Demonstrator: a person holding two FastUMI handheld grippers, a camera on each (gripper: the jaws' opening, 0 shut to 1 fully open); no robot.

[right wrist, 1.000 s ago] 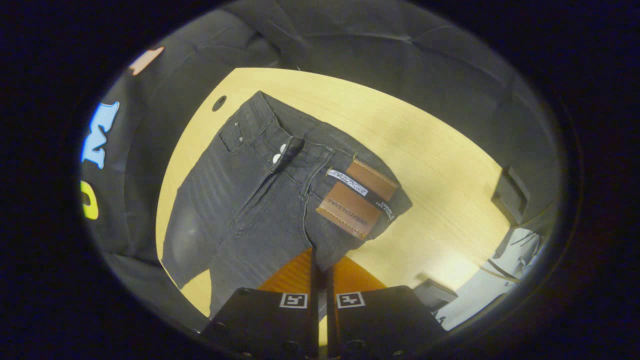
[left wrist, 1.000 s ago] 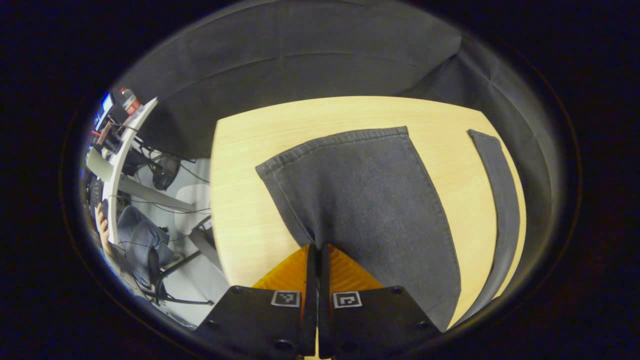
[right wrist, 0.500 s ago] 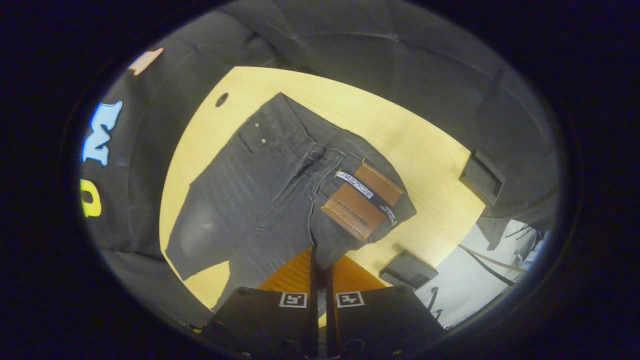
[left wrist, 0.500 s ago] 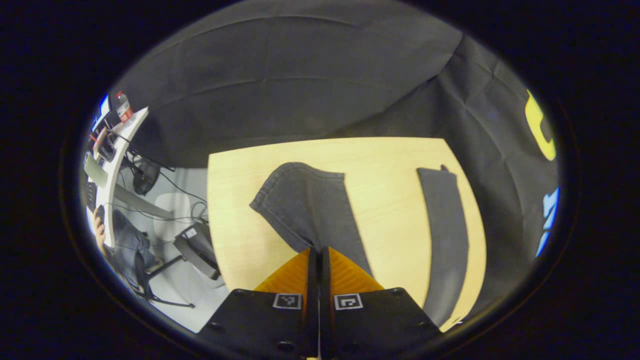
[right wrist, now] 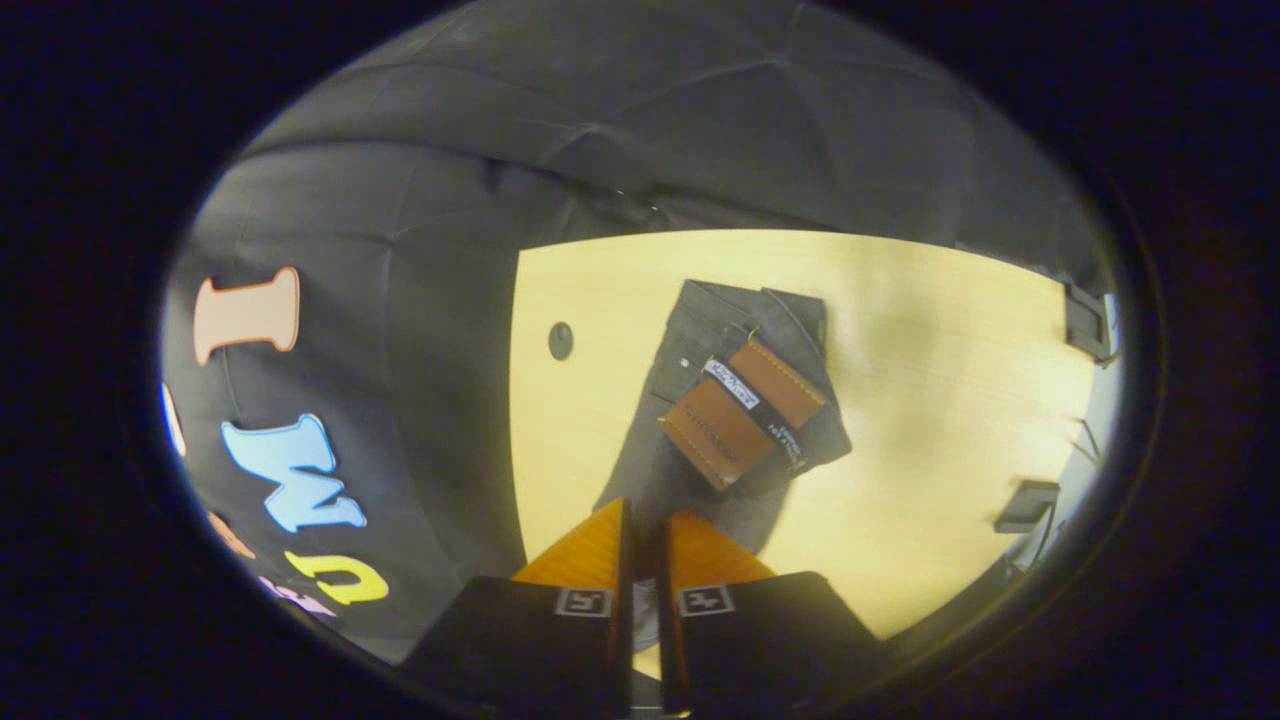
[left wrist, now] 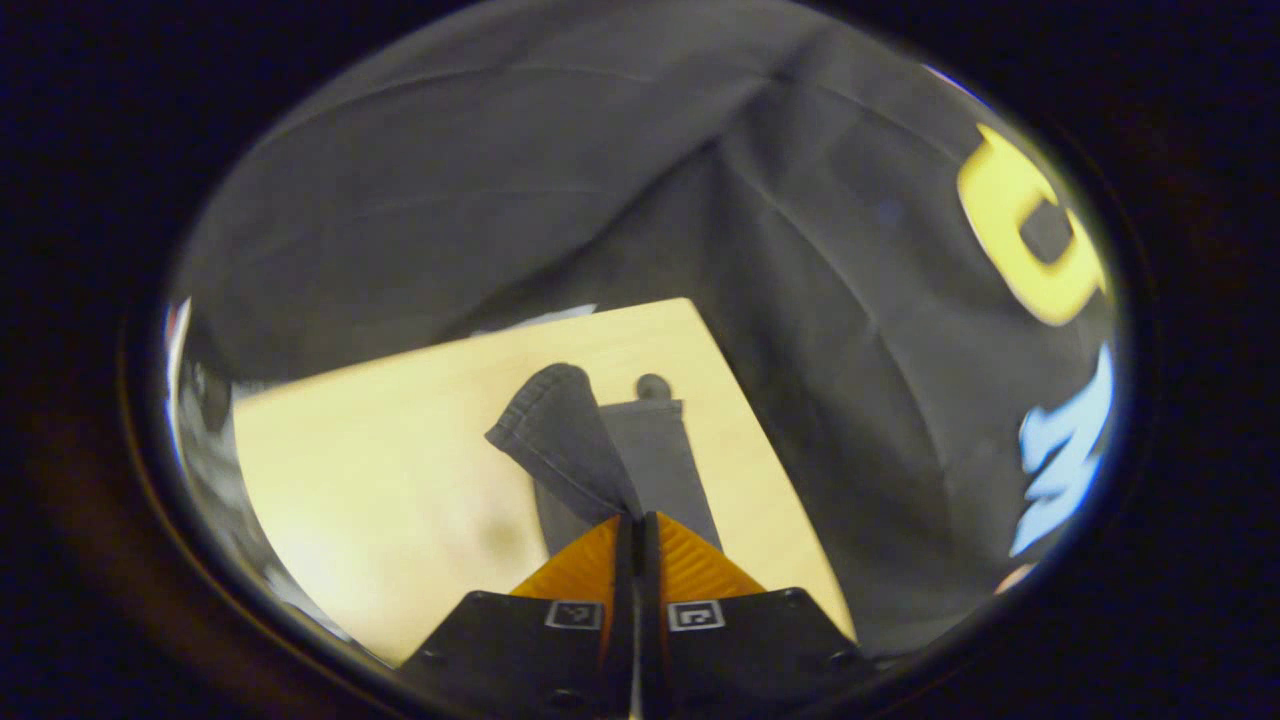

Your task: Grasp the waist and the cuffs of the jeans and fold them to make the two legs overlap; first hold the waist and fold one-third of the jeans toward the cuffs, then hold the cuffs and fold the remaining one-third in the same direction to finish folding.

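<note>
**Both grippers pinching denim above the table: hazards of the leg-over-leg fold**

Left gripper (left wrist: 637, 520), nearest in the left gripper view, has its fingers drawn together on a fold of dark cloth: the raised cuff (left wrist: 548, 425) of the jeans, which hangs from the tips. Just beyond, the other leg (left wrist: 655, 450) lies flat on the table (left wrist: 380, 480), so the two legs are close to overlapping but not yet laid together. Farther off stands the booth's dark cloth wall.

Right gripper (right wrist: 645, 525), in the right gripper view, is likewise closed on denim near the waist (right wrist: 745, 310), with the brown patch (right wrist: 742, 412) just past its tips and a round hole (right wrist: 561, 341) in the tabletop beside the garment.

Likely faults, by judgement: each grasp takes only a thin edge of heavy cloth, so a quick swing may pull it free. If the two grippers descend unevenly, the upper leg may land askew, with its seam off the lower one. The hanging cuff may also curl under as it is set down, leaving a crease for later folds
</note>
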